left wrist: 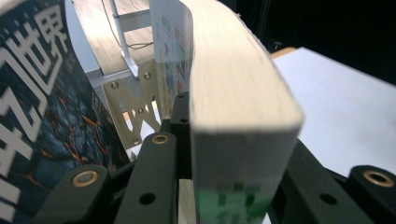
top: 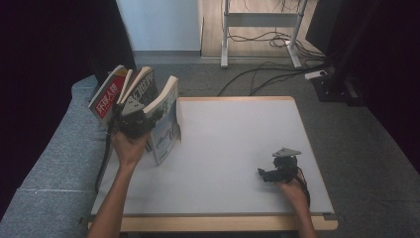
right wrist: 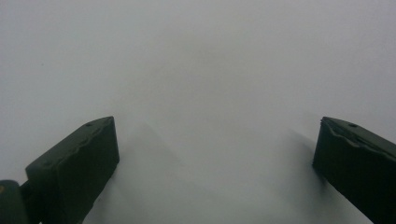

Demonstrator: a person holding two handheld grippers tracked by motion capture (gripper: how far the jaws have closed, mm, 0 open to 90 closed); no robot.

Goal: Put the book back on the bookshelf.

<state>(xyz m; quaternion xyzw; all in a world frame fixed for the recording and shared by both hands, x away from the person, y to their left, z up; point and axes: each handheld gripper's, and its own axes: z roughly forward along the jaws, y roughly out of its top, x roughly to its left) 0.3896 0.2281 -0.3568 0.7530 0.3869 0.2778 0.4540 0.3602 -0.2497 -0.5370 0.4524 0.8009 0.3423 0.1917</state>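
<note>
Black jaws of the left gripper (left wrist: 187, 140) press on either side of a thick pale book (left wrist: 233, 107), clamped on its lower edge, with the page block bending up and away between them. In the high view that left gripper (top: 132, 115), held in the left hand (top: 130, 146), sits at the table's (top: 237, 144) left edge with the pale book (top: 166, 119) rising just to its right, its light blue cover facing right; the print on it is too small to read. Just to the gripper's left stands a dark book (left wrist: 42, 116) with large white Chinese characters, "世界" among them, over an orange crackle pattern; it leans in the high view (top: 143, 87) against the pale one's far side. Farther left is a red book (top: 106, 95) with white Chinese characters on its spine, tilted outward. Whether a stand or box holds these three books cannot be told; a metal bracket (left wrist: 133, 102) shows behind the left gripper. Well apart, near the table's front right, the right hand (top: 293, 191) rests the right gripper (top: 277, 171) low over the bare white top. Its own view (right wrist: 215, 158) shows the jaws spread wide with nothing between them, the table (right wrist: 196, 70) close beneath.
</note>
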